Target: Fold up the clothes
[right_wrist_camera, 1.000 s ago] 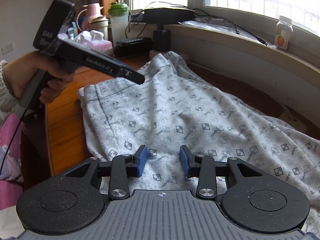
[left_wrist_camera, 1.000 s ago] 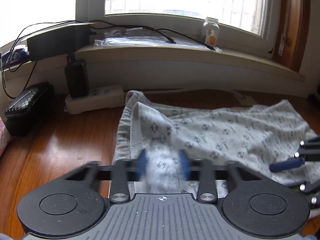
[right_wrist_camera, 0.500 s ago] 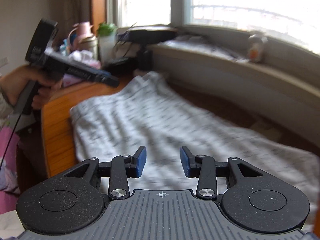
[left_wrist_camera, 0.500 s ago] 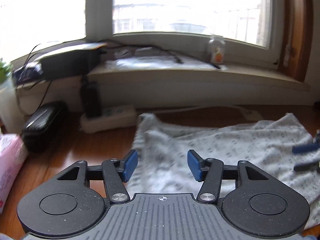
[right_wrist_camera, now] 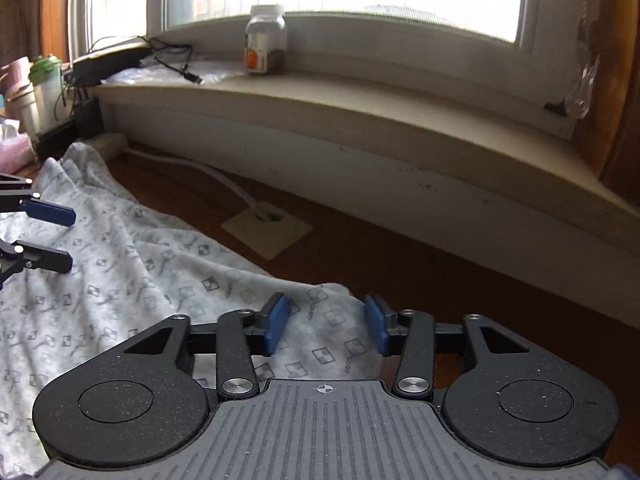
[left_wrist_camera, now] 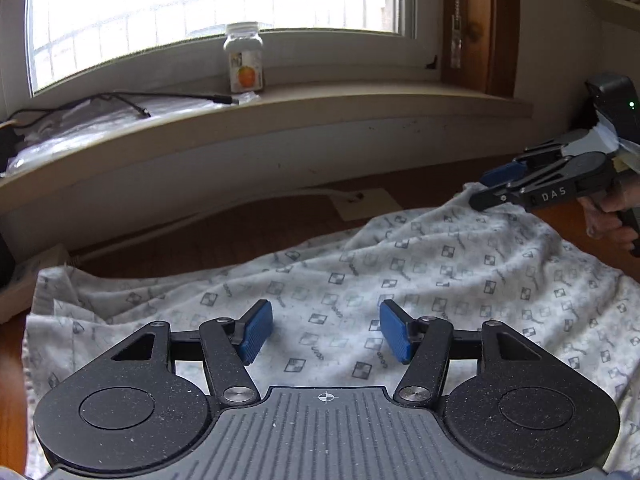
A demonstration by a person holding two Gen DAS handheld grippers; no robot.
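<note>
A white-grey garment [left_wrist_camera: 400, 272] printed with small checkered squares lies spread and wrinkled on the wooden table [left_wrist_camera: 256, 232]. My left gripper [left_wrist_camera: 326, 334] hovers over its middle with the jaws opening; the cloth lies below them and the blue pads hold nothing. My right gripper [right_wrist_camera: 326, 328] is over the garment's [right_wrist_camera: 160, 272] far right corner, jaws opening, with the corner lying between the pads and not pinched. The right gripper [left_wrist_camera: 482, 190], held by a hand, shows at the right edge of the left wrist view. At the left edge of the right wrist view is the left gripper [right_wrist_camera: 71, 239].
A bottle [left_wrist_camera: 243, 60] and cables stand on the window sill [left_wrist_camera: 360, 108] behind the table. A beige cable plate [right_wrist_camera: 266, 232] sits in the tabletop beyond the garment. A power strip [left_wrist_camera: 24, 280], cups [right_wrist_camera: 48, 88] and a pink tissue pack [right_wrist_camera: 14, 148] crowd the left end.
The left gripper let go of the fold of cloth and opened. Both grippers swept right along the garment. The right gripper opened wider and now sits over the right corner.
</note>
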